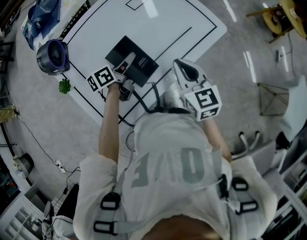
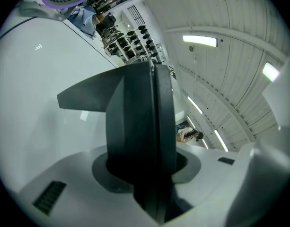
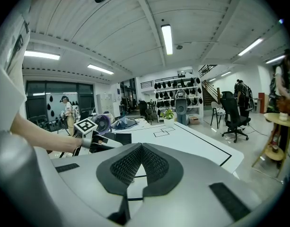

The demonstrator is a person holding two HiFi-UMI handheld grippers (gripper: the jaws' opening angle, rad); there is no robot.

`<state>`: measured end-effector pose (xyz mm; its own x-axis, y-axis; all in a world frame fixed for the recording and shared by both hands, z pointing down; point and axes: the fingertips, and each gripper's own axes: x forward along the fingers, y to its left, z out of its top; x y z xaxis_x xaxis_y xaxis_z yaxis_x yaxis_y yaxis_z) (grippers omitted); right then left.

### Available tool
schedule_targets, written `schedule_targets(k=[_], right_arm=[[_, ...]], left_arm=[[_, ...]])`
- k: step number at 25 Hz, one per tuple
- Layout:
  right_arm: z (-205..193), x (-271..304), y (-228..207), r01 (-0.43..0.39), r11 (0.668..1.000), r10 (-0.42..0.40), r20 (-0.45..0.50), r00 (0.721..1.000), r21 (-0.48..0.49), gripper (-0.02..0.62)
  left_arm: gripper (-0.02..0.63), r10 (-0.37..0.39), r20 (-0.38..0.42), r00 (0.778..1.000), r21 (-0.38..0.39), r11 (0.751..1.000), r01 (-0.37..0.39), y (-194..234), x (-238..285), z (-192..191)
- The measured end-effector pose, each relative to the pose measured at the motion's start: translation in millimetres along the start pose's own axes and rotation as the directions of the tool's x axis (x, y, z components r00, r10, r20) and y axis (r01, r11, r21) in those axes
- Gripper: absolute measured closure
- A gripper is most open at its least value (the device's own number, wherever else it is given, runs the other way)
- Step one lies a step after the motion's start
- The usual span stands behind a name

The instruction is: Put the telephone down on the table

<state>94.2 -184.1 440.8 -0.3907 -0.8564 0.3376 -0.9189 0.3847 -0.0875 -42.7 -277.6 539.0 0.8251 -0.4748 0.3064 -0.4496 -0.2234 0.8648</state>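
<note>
Jaws of left gripper [image 1: 124,70] clamp telephone [image 1: 139,59] edge-on, long axis crosswise; right gripper [image 3: 140,149] closed.

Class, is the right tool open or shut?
Shut: the right tool has its jaws touching at the tips, nothing between them.

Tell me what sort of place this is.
Probably an indoor lab or workshop hall: a white table marked with black lines, a wall rack of dark gear at the back, an office chair, strip lights overhead.
</note>
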Motion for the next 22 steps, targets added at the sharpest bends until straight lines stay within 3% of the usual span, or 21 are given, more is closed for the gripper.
schedule_targets(k=[22], right_arm=[[-4.5,-9.2,-0.7,0.009,1.0,-0.009,-0.015,1.0,-0.004,0.588]], left_arm=[[0.311,0.124,0.025,0.992,-0.076,0.99,-0.122,21.1,-9.6,-6.5]])
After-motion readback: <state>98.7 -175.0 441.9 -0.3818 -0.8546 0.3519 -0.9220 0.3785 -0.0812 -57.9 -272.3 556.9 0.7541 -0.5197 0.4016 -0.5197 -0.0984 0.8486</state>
